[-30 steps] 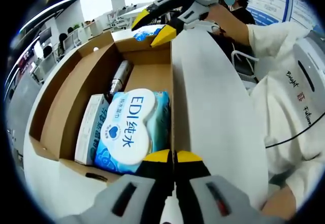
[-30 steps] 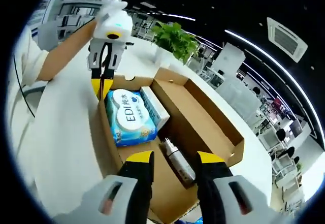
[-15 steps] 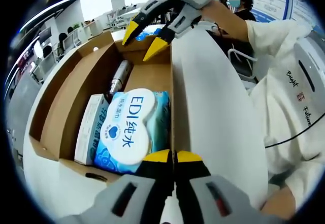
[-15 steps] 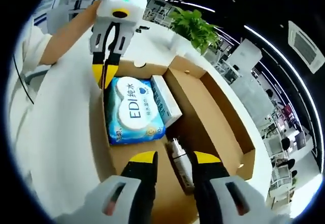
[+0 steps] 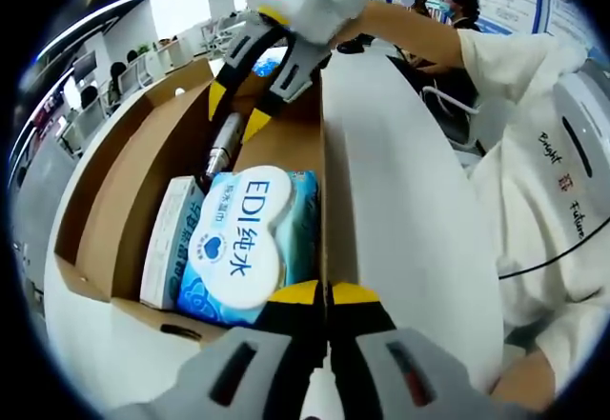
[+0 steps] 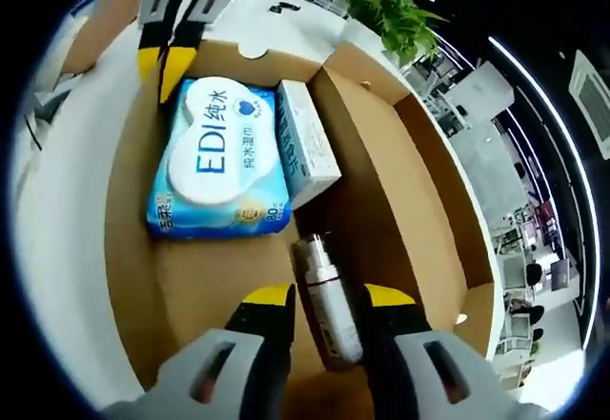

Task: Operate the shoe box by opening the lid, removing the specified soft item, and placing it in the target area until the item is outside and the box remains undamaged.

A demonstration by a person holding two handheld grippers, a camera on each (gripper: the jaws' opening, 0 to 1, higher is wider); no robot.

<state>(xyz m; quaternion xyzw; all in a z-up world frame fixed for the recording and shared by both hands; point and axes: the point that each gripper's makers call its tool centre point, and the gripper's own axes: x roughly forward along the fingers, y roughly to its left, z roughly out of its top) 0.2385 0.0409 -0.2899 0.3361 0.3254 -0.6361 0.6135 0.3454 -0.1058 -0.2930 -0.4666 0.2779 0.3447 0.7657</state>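
A soft pack of wet wipes [image 6: 221,158], pale blue with a white flip lid, lies flat at the near end of the open shoe box [image 6: 434,201], just beside a slim white carton [image 6: 307,143]. The left gripper [image 5: 324,293] is clamped on the box's right wall, apparently to steady it. The right gripper [image 6: 327,295], jaws apart, hangs over a metal bottle [image 6: 326,298] at the far end, seemingly poised to dip inside, well apart from the pack.

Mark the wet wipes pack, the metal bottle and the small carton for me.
wet wipes pack [image 6: 221,153], right gripper view, white lid label.
metal bottle [image 6: 329,301], right gripper view, mid body.
small carton [image 6: 305,144], right gripper view, top face.
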